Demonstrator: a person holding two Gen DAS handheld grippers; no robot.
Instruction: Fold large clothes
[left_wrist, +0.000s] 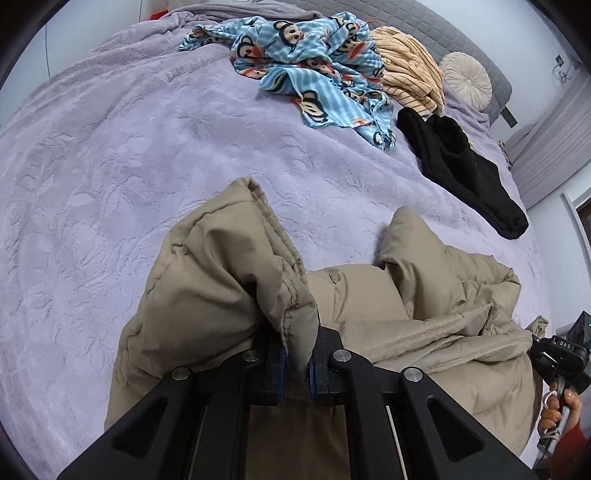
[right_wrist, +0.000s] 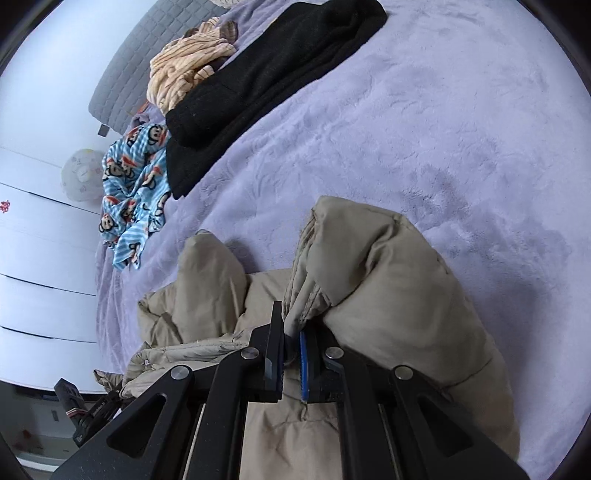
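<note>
Left gripper (left_wrist: 295, 363) clamped tight on edge of puffy khaki quilted jacket (left_wrist: 424, 325); right gripper (right_wrist: 291, 354) likewise pinching jacket's other edge, above lavender plush bedspread (left_wrist: 110, 184).

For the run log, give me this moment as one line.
left claw: shut on tan puffer coat | right claw: shut on coat | coat on bed

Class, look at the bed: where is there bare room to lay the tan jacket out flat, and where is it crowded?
Bare purple blanket spreads left of the tan jacket and ahead of it, up to the blue monkey-print cloth. Crowded: near the headboard, where that cloth, the striped peach garment and the black garment lie together.
</note>
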